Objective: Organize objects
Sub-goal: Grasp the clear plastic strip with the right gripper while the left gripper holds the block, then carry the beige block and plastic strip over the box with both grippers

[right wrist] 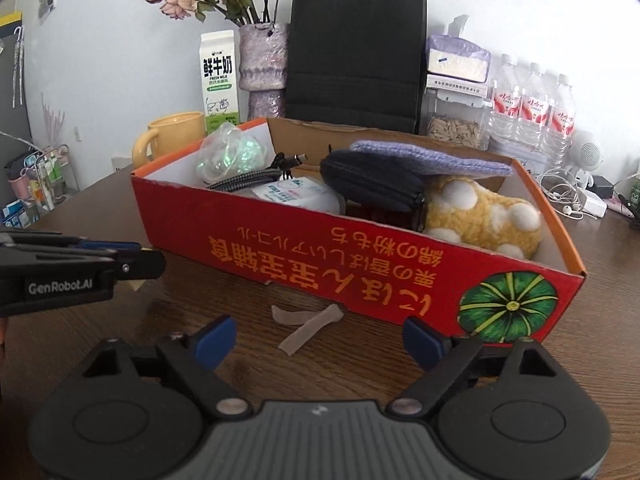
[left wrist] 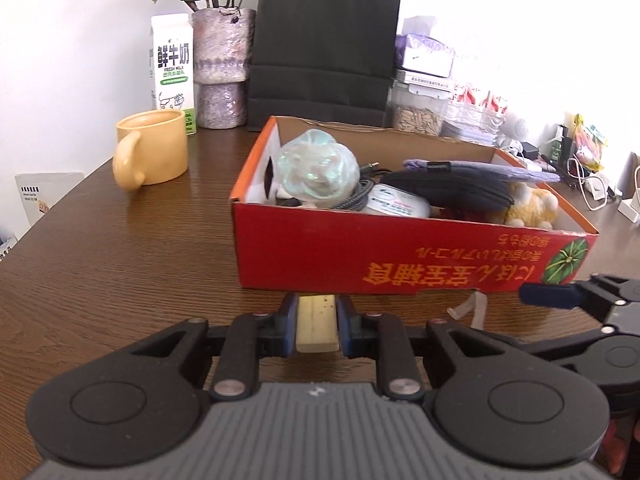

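My left gripper (left wrist: 317, 322) is shut on a small cream-coloured block (left wrist: 316, 324), held just above the wooden table in front of the red cardboard box (left wrist: 360, 256). The box (right wrist: 320, 264) holds several things: a shiny plastic bundle (left wrist: 318, 170), a dark zip pouch (right wrist: 372, 184), a purple knitted piece (right wrist: 432, 160), a yellow plush toy (right wrist: 480, 216), a cable and a wipes pack. My right gripper (right wrist: 316, 338) is open and empty, low over the table, with a crumpled translucent strip (right wrist: 308, 326) lying between its fingers. The left gripper also shows in the right wrist view (right wrist: 152, 264).
A yellow mug (left wrist: 154, 152), a milk carton (left wrist: 172, 68), a vase of dried flowers (left wrist: 222, 68) and a black paper bag (left wrist: 324, 48) stand behind the box. Water bottles (right wrist: 532, 112), a seed jar (right wrist: 454, 128), tissues and cables crowd the back right.
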Tool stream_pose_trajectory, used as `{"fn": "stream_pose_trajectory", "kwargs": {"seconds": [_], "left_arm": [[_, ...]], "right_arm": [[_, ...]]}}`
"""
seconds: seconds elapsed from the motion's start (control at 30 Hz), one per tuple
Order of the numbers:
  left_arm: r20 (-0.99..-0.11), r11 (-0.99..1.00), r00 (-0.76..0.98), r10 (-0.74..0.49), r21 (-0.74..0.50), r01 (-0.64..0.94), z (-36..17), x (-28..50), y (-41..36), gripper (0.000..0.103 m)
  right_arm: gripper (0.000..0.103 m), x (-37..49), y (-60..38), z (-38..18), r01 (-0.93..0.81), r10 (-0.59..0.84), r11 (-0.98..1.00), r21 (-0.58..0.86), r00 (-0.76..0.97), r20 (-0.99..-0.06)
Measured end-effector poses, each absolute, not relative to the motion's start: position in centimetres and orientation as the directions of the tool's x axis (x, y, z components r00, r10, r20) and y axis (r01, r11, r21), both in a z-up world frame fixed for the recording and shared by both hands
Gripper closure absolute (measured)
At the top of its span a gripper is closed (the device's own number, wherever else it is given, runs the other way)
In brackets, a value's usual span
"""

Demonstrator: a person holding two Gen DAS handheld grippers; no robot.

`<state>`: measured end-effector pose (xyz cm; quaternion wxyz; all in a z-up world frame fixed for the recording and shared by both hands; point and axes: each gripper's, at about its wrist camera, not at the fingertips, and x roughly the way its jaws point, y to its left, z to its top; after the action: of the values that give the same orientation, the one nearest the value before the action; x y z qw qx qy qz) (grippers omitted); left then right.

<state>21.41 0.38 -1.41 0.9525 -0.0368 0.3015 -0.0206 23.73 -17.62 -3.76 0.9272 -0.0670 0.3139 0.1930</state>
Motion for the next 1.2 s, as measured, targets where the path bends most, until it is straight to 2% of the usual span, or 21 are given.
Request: {"fn": "stream_pose_trajectory", "kwargs": {"seconds": [0.07,0.17,0.2,0.23,0.27,0.4,0.43,0.6,0.8,1.2], "left_arm": [[-0.569,0.996,0.819,-0.065,-0.088,0.018,-1.5,21.4,0.6,0.081],[-0.57,0.995,0.818,-0.075,-0.096,0.025,-1.6,21.5,0.8,0.081],[-0.57,0.995,0.818,-0.078,-0.099,0.026,-1.6,21.5,0.8,0.081],[-0.57,0.994,0.818,-0.079,-0.102,0.026,-1.7,21.5,0.8,0.081],[-0.57,0.994,0.818,-0.081,-0.104,0.025,-1.7,21.5,0.8,0.081],[-0.564,0.994,0.822,-0.085,-0.107,0.029,-1.6,21.3,0.8,0.081],[-0.562,0.994,0.823,-0.084,-0.104,0.03,-1.6,21.2,0.8,0.081],[-0.557,0.995,0.827,-0.076,-0.099,0.025,-1.4,21.0,0.7,0.081],[-0.54,0.995,0.838,-0.077,-0.097,0.029,-0.7,20.3,0.7,0.081],[-0.457,0.993,0.883,-0.106,-0.096,0.069,2.4,19.5,-0.4,0.081]], "right_arm": [[0.03,24.2,-17.0,-4.0,-0.395,0.312,0.919,0.0,0.725,-0.614],[0.038,24.6,-16.3,-4.2,-0.376,0.295,0.926,-0.002,0.729,-0.617],[0.038,24.8,-16.3,-4.3,-0.371,0.295,0.929,0.006,0.728,-0.619],[0.044,24.8,-16.3,-4.3,-0.368,0.301,0.929,0.019,0.726,-0.618],[0.061,24.7,-16.2,-4.2,-0.371,0.302,0.928,0.016,0.728,-0.615],[0.086,24.4,-16.5,-4.1,-0.371,0.315,0.928,0.032,0.739,-0.596],[0.099,24.3,-16.7,-3.9,-0.375,0.329,0.926,0.048,0.738,-0.589],[0.099,23.5,-16.7,-3.6,-0.396,0.351,0.917,0.05,0.741,-0.572],[0.099,21.6,-17.4,-2.4,-0.421,0.393,0.905,0.066,0.766,-0.508],[0.099,19.4,-20.2,0.7,-0.423,0.415,0.903,0.071,0.818,-0.398]]}}
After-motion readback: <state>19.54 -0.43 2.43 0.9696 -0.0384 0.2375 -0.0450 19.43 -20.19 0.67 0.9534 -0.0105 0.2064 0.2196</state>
